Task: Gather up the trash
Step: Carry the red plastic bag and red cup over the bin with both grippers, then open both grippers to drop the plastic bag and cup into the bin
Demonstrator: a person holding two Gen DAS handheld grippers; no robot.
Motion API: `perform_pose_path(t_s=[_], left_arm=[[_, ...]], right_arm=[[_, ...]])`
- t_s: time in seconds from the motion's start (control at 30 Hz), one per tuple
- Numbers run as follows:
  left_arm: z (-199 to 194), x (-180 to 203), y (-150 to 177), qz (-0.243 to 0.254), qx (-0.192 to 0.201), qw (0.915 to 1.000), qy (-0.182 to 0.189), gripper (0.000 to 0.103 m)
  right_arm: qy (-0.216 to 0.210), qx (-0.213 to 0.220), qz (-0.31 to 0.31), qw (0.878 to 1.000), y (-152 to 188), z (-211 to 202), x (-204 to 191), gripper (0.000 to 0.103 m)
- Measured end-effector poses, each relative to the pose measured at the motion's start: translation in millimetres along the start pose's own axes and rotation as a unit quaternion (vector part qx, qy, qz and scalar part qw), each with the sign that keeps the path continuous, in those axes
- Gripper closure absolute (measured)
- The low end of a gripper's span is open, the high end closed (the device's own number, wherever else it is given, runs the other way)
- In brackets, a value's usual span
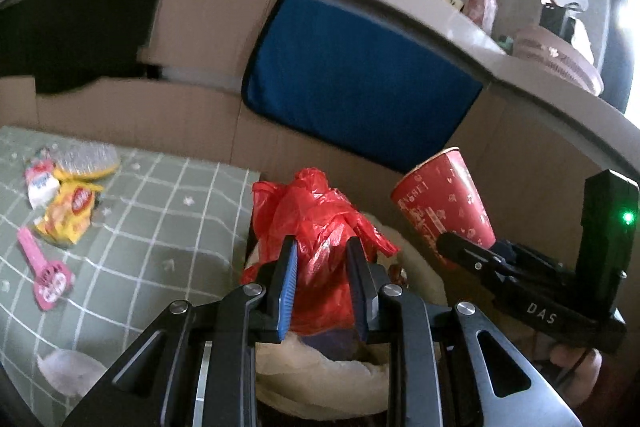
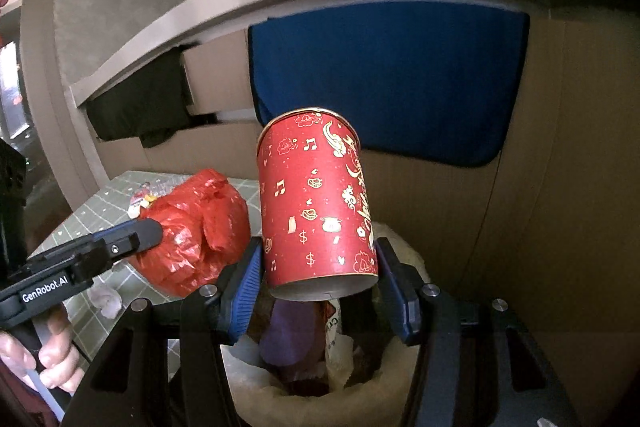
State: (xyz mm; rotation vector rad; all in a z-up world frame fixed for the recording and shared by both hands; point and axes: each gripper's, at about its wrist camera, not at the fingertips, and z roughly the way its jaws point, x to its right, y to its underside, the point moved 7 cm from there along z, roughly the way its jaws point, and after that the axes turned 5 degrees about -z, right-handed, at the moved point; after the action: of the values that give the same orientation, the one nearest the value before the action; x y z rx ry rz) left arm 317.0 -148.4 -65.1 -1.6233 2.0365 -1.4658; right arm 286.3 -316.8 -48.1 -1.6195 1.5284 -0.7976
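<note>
Your left tool [image 1: 322, 259] is clamped on a red bag [image 1: 316, 223]; your right tool [image 2: 320, 277] grips a red cup [image 2: 316, 203]. Both hang over the lined bin [image 2: 256, 393] at 6 o'clock. Released off-centre, the cup could miss the rim.

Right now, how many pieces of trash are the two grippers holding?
2. The left gripper holds a red plastic bag; the right gripper holds a red paper cup. Both hang above the lined bin.

The left gripper [image 1: 322, 259] is seen at lower centre, jaws narrowed and clamped. The right gripper [image 2: 318, 267] is held lower centre, jaws wide and gripping. A hand [image 2: 48, 359] is seen lower left.
</note>
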Motion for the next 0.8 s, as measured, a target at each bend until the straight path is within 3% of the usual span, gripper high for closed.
perform_pose_path(t_s=[0.2, 0.33, 0.47, 0.8], left_arm=[[24.1, -7.2, 13.6, -0.016, -0.046, 0.9988, -0.003, 0.078], [45.4, -7.7, 31.7, -0.025, -0.098, 0.9948, 0.006, 0.078], [54.6, 2.4, 36.4, 0.003, -0.11, 0.994, 0.002, 0.078], [88.2, -4.0, 55.4, -0.033, -0.17, 0.9848, 0.011, 0.081]], right_arm=[[-0.004, -0.025, 0.008, 1.0, 13.9, 19.5, 3.7, 0.051], [-0.007, -0.051, 0.02, 0.998, 24.6, 35.0, 10.1, 0.051], [-0.01, -0.085, 0.045, 0.995, 40.1, 51.8, 21.0, 0.051], [-0.005, -0.13, 0.059, 0.99, 63.2, 73.2, 33.0, 0.051]])
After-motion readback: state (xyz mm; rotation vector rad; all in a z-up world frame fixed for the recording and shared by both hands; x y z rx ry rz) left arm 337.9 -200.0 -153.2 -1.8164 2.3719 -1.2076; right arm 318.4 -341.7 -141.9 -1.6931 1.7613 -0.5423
